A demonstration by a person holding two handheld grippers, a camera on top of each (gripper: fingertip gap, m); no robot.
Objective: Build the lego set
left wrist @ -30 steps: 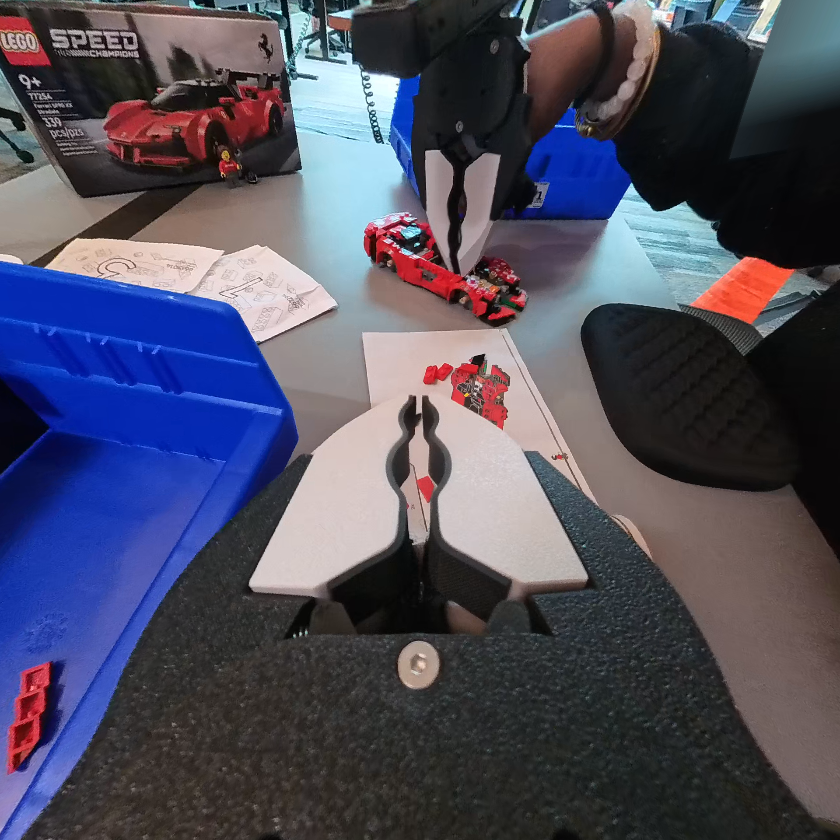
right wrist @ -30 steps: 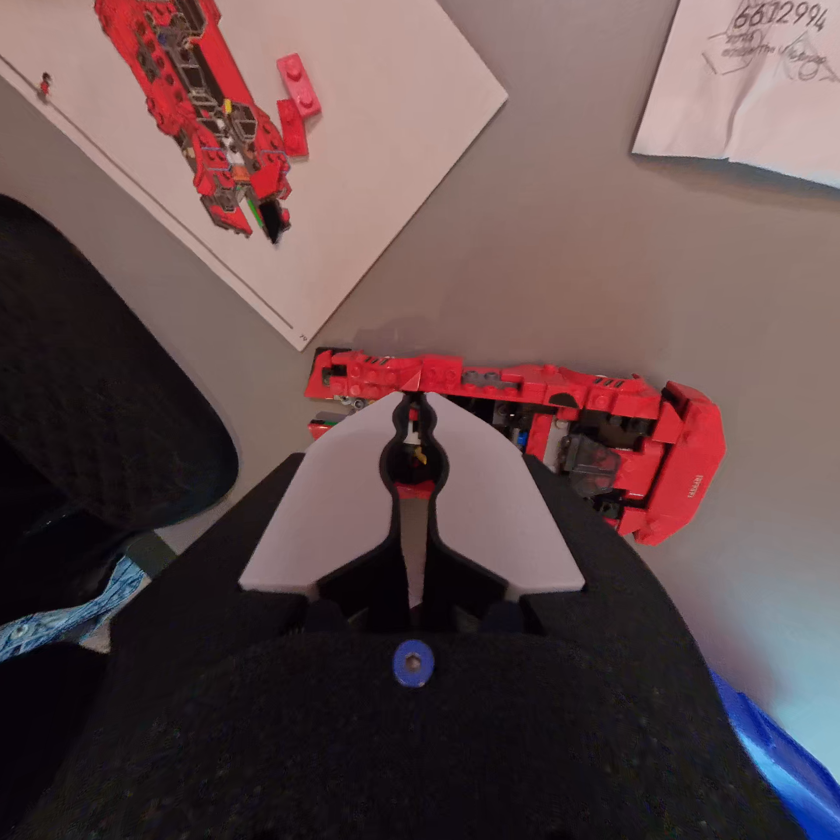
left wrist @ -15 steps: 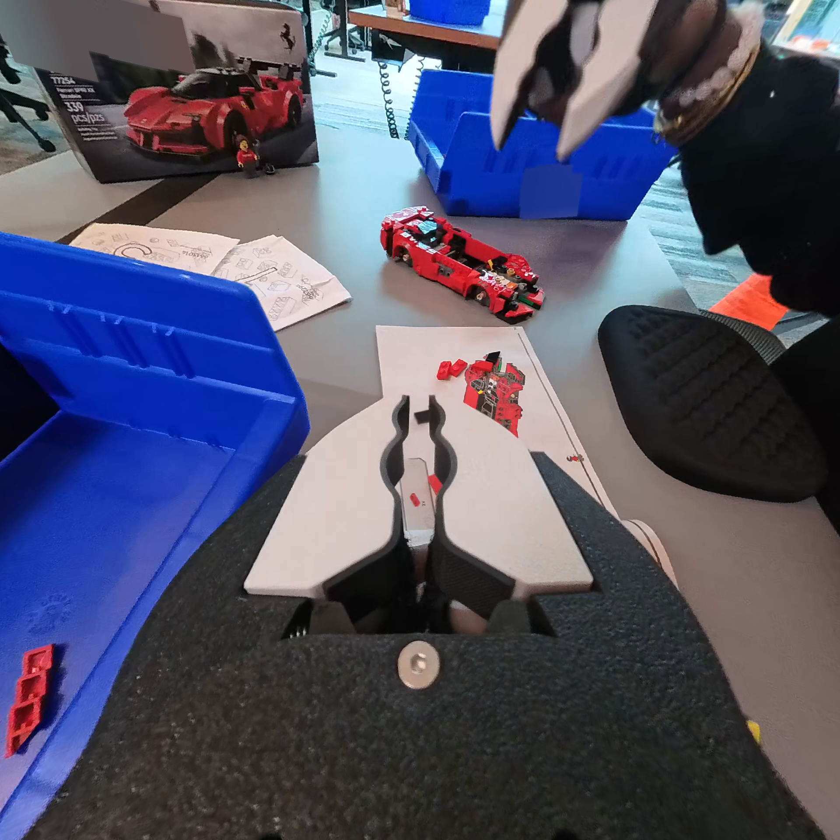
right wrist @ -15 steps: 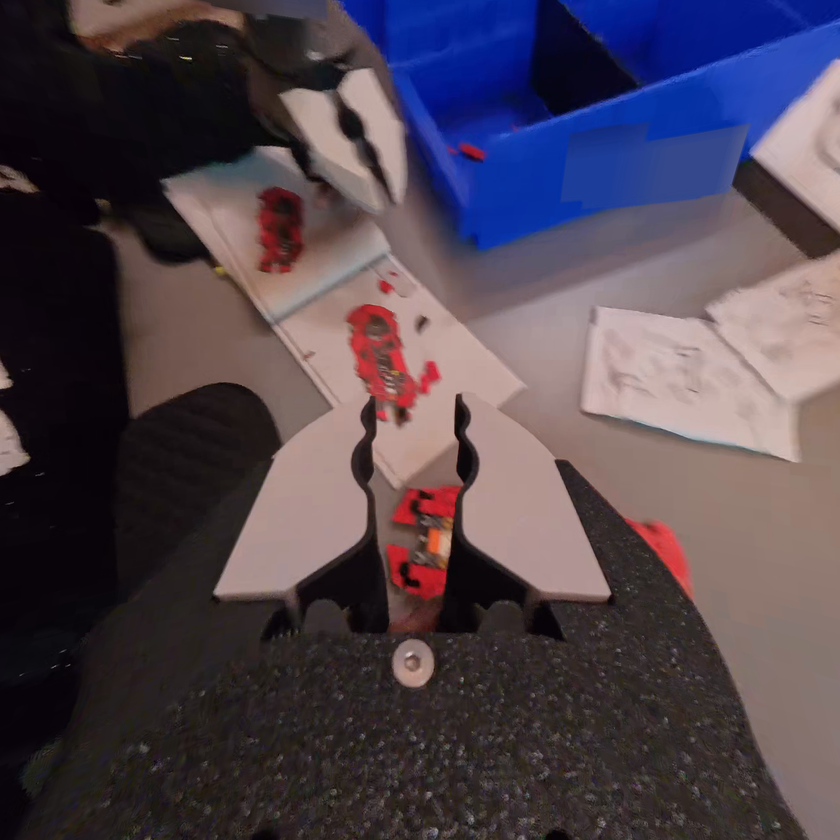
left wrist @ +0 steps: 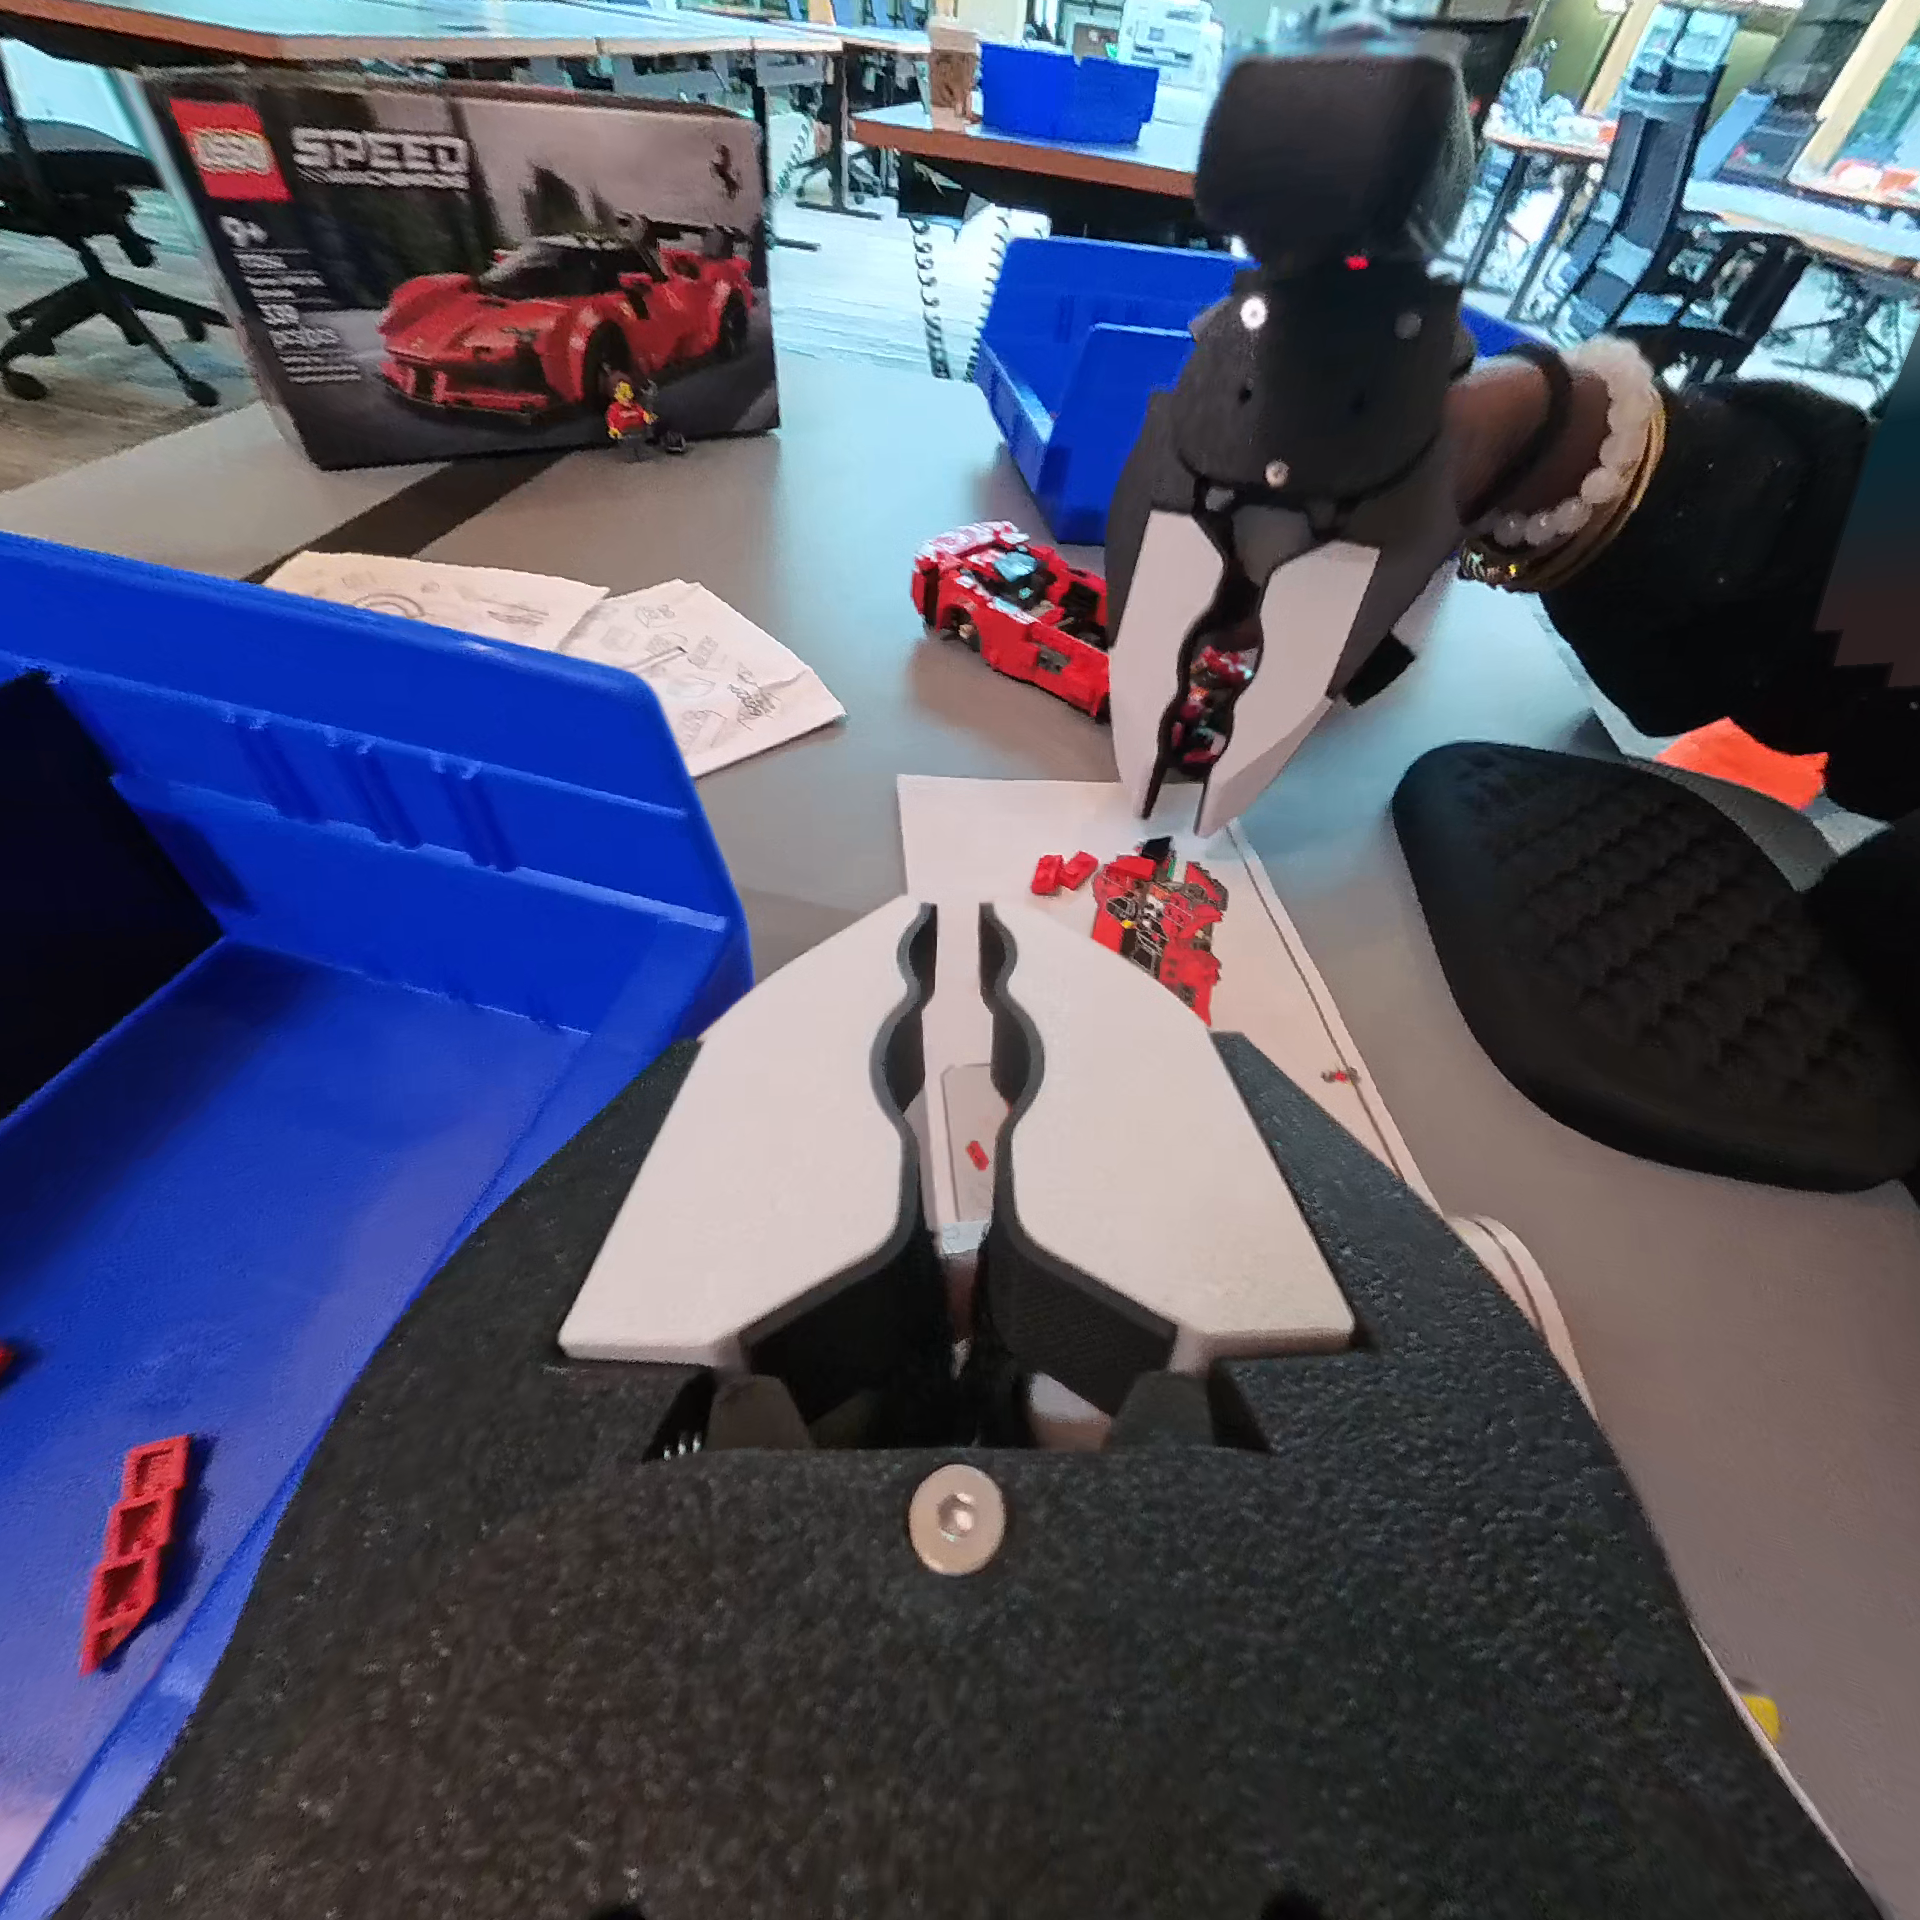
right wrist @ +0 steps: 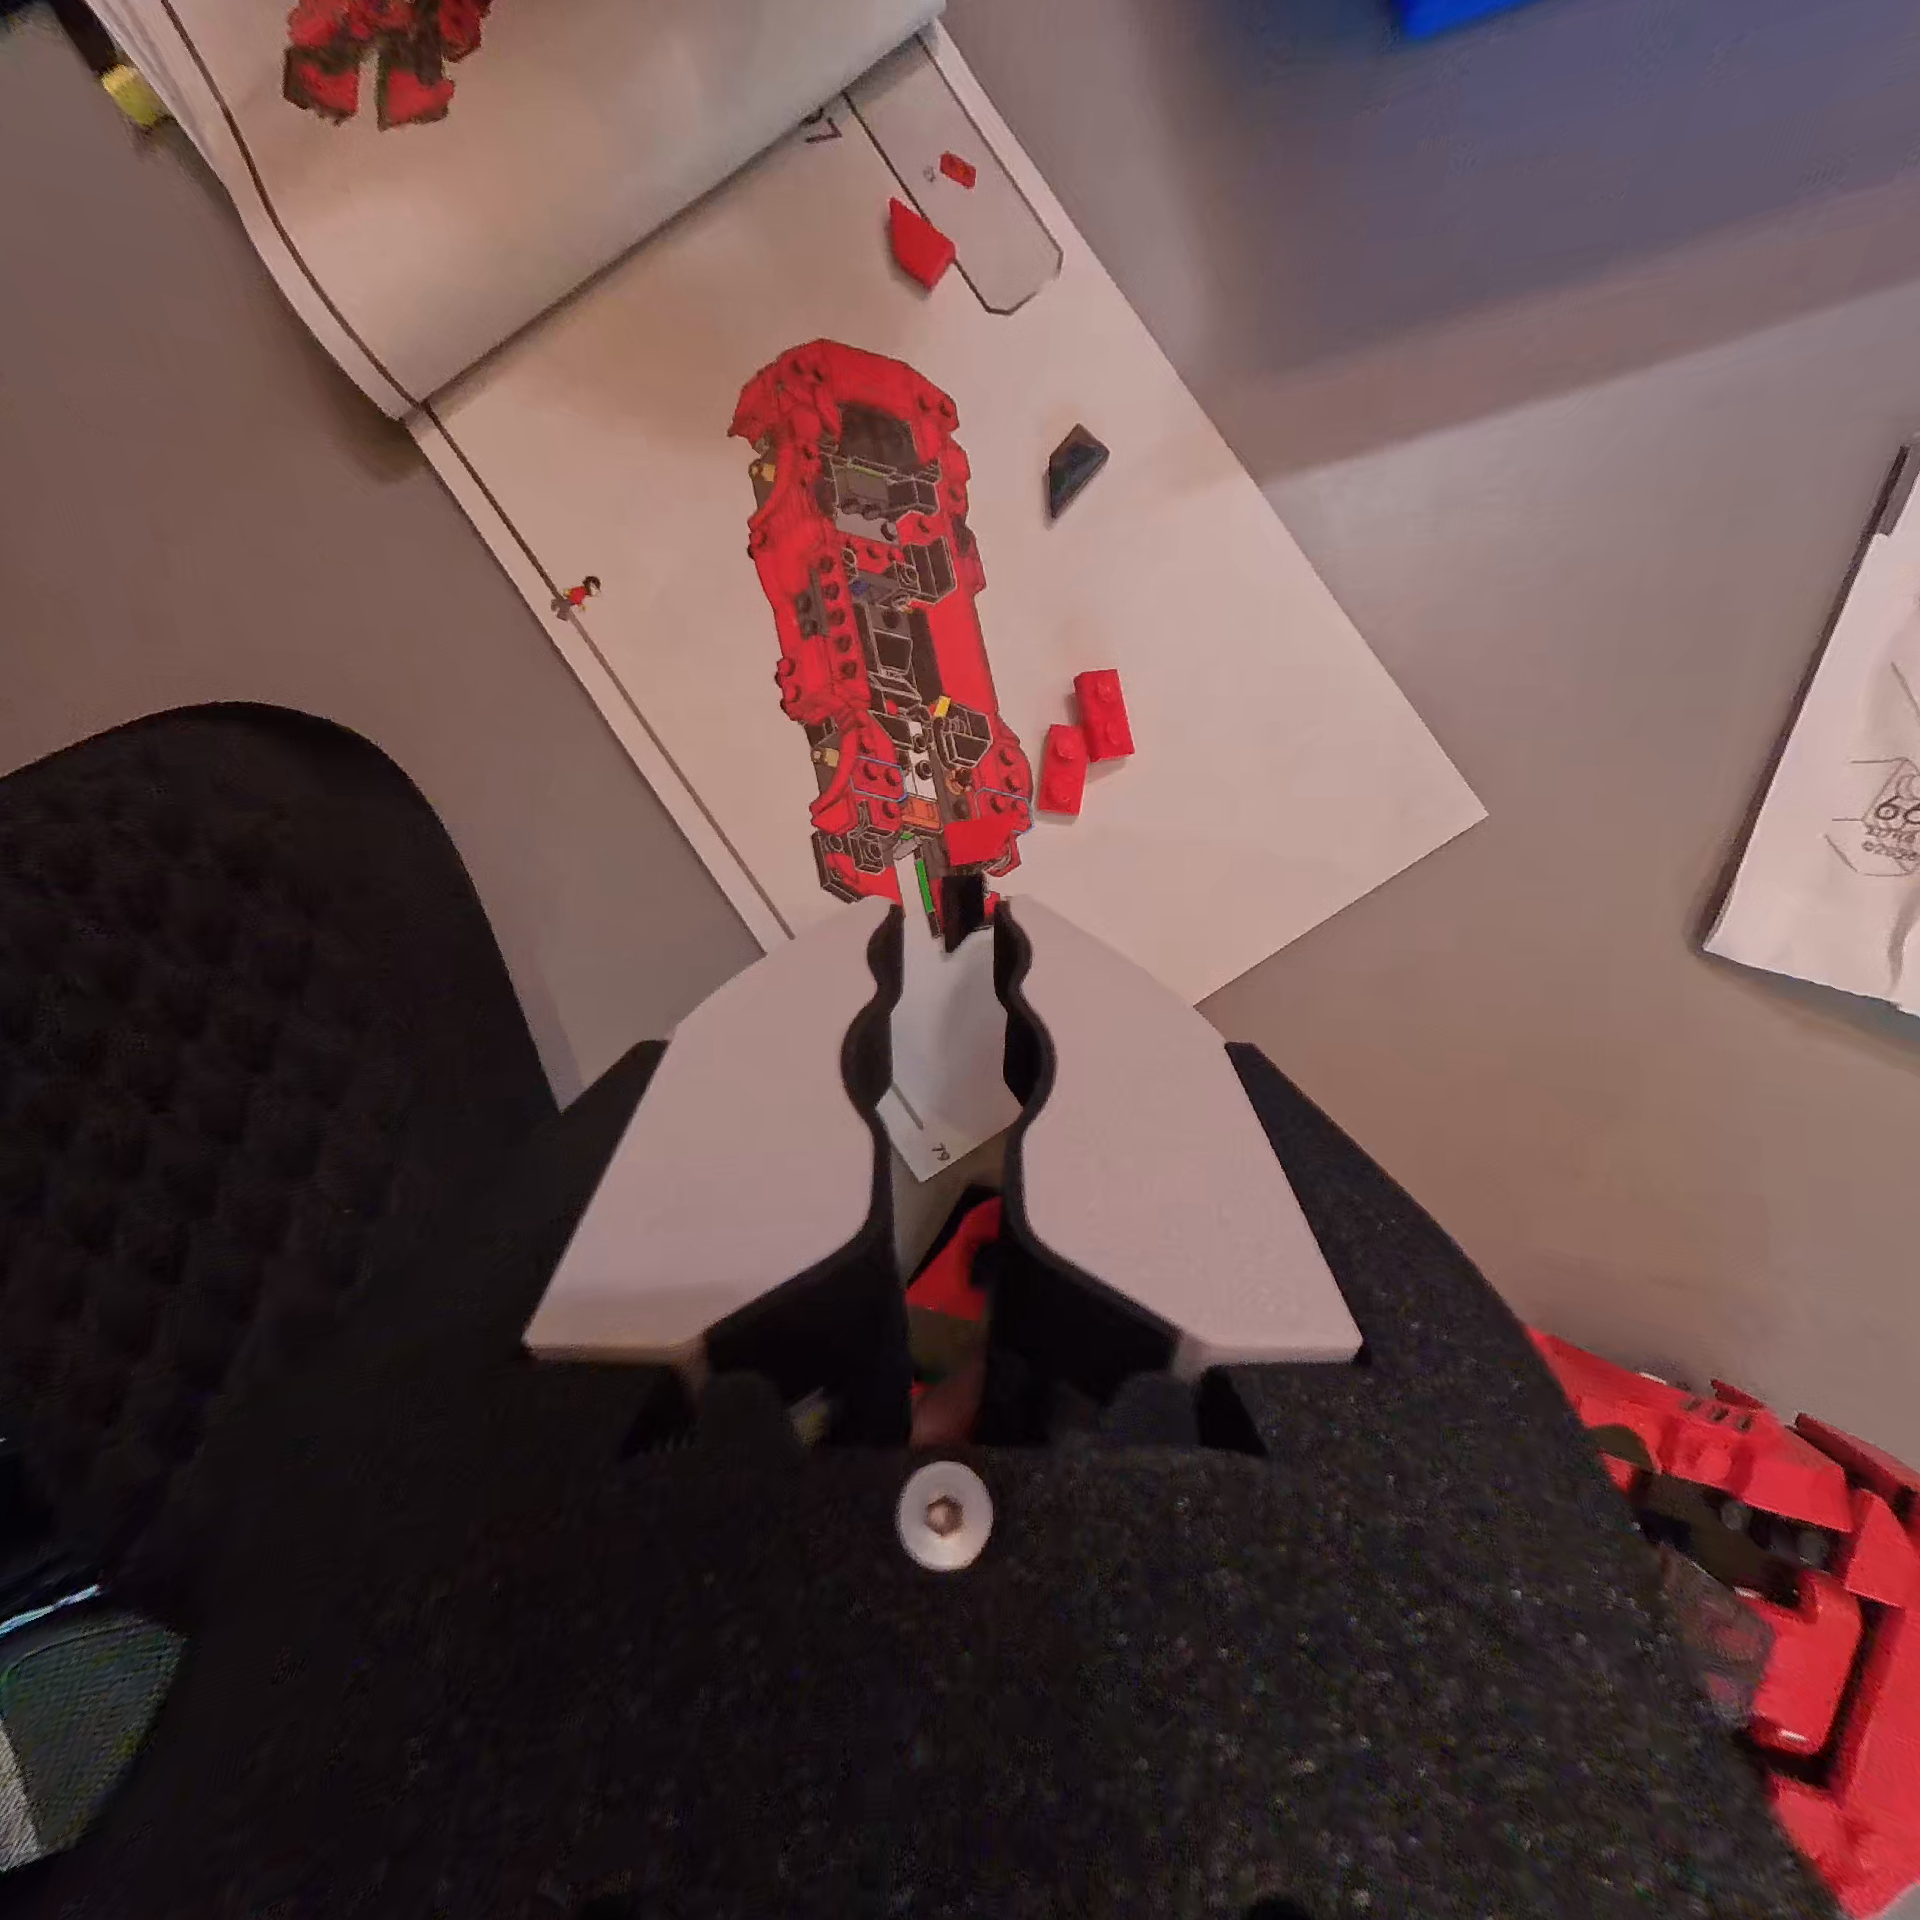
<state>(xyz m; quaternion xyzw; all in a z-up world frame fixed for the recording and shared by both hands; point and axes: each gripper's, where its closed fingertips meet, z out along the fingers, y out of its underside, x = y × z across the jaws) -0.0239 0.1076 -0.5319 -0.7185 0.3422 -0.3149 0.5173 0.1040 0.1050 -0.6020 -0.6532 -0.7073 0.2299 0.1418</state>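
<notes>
The partly built red Lego car [left wrist: 1013,623] sits on the grey table, and its tail shows in the right wrist view [right wrist: 1766,1558]. The open instruction booklet [right wrist: 1195,644] lies in front of it, with two loose red bricks [right wrist: 1086,738] and a black wedge [right wrist: 1075,468] on the page. My right gripper [right wrist: 948,914] is open and empty, with its tips just above the page at the end of the printed car, where a small black piece [right wrist: 961,925] lies. It also shows in the left wrist view [left wrist: 1174,821]. My left gripper [left wrist: 956,914] hovers over the booklet's near end, narrowly open and empty.
A blue bin [left wrist: 312,779] at my left holds a red piece [left wrist: 135,1538]. A second blue bin [left wrist: 1070,395] stands behind the car, and the set's box [left wrist: 468,260] at the back left. Crumpled paper sheets [left wrist: 675,665] lie on the table. A black chair armrest [left wrist: 1662,966] is at the right. The gap from one gripper's tips to the other's is roughly 15 centimeters.
My right gripper left the car, rose, opened and came down over the booklet page. My left gripper stayed nearly still and its gap widened slightly.
</notes>
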